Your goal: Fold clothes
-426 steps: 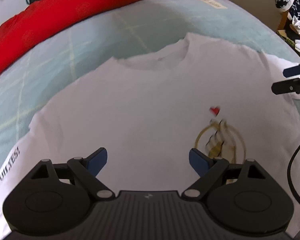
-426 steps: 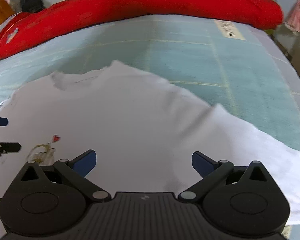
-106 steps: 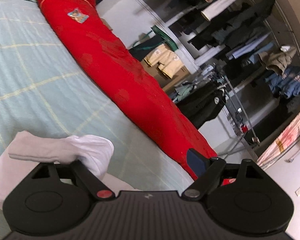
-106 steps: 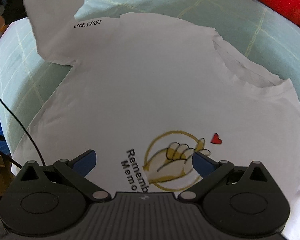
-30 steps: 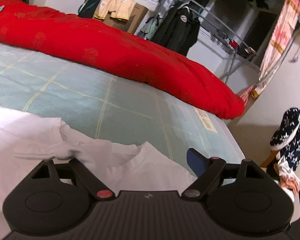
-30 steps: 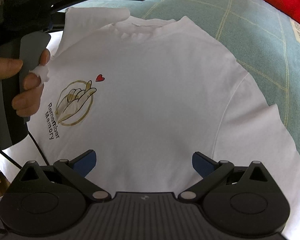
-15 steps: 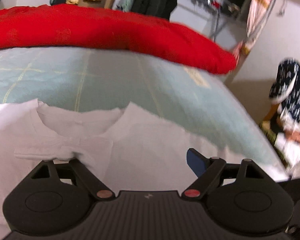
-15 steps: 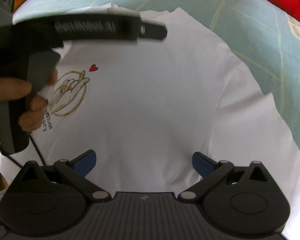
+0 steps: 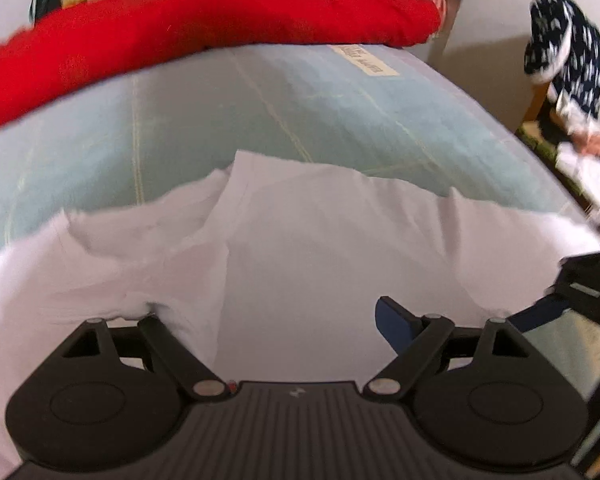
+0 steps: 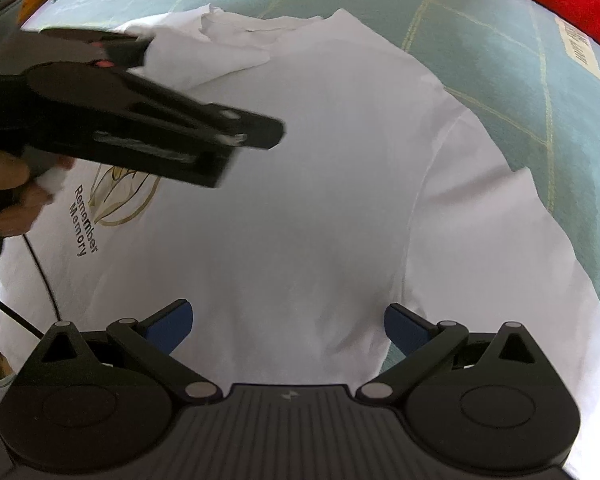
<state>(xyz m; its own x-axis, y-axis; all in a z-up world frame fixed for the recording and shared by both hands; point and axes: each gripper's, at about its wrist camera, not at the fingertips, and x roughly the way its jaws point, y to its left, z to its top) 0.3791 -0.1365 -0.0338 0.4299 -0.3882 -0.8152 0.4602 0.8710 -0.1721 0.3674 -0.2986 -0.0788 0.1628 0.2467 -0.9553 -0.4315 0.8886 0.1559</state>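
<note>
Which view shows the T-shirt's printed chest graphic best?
The right wrist view: the chest graphic shows with "Remember Memory" legible, though the left gripper covers its top. The left wrist view shows only plain white T-shirt, no print.

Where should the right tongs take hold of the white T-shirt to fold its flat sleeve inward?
Grip the outer hem of the sleeve that lies flat on the blue sheet. Come from the sheet side, low, since that edge of the white T-shirt is free and thin. The right tongs stand open above the shirt's body, likely ready to move there.
</note>
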